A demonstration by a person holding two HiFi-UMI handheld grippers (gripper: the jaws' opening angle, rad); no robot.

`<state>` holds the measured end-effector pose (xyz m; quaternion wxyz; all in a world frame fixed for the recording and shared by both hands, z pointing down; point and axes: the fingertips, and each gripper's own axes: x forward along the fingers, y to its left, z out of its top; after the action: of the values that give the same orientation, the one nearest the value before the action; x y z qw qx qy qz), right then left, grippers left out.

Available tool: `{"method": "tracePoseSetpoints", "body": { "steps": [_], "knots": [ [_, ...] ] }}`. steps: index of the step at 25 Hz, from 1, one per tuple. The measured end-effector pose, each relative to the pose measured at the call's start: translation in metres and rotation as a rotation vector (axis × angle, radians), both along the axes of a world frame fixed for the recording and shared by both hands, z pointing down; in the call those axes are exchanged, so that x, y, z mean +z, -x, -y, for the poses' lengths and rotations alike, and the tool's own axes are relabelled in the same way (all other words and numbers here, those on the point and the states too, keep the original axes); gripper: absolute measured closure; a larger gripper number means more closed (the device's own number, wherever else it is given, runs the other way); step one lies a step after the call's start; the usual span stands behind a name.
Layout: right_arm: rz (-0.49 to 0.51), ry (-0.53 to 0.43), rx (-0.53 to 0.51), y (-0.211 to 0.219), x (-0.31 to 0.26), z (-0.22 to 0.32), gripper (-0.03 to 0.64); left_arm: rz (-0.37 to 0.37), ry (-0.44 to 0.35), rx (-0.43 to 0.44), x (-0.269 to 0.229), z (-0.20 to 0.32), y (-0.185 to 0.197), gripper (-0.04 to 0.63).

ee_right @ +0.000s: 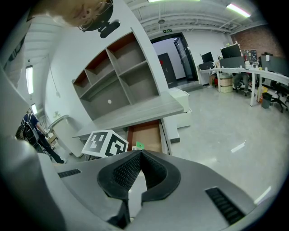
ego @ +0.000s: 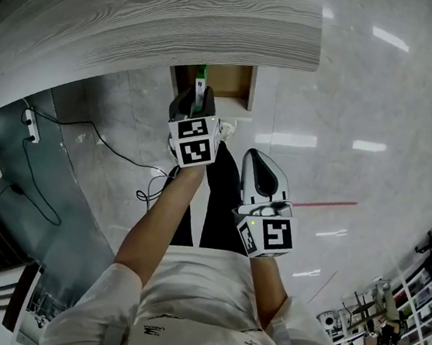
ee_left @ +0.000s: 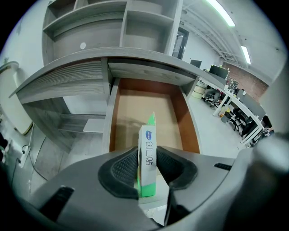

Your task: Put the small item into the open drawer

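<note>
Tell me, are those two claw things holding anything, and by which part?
The left gripper holds a small green-and-white box by its lower half, a pad on each side. The right gripper holds nothing.

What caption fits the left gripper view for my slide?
Left gripper holding a small green-and-white box before the open drawer.

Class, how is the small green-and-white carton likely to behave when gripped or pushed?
The small green-and-white carton is thin and tall between the pads of the left gripper, so it probably tips easily. It looks like cardboard: likely light, and crushable under a hard squeeze.
</note>
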<state>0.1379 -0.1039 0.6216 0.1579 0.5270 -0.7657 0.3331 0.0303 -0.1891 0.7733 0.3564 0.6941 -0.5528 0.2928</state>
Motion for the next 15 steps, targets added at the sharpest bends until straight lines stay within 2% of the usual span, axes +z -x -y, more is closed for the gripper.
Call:
{"method": "tracePoseSetpoints", "body": {
  "steps": [15],
  "knots": [
    [-0.007, -0.031, 0.023, 0.001, -0.014, -0.001, 0.586, 0.003, -0.039, 0.031, -0.025, 0.000, -0.004, 0.457]
  ]
}}
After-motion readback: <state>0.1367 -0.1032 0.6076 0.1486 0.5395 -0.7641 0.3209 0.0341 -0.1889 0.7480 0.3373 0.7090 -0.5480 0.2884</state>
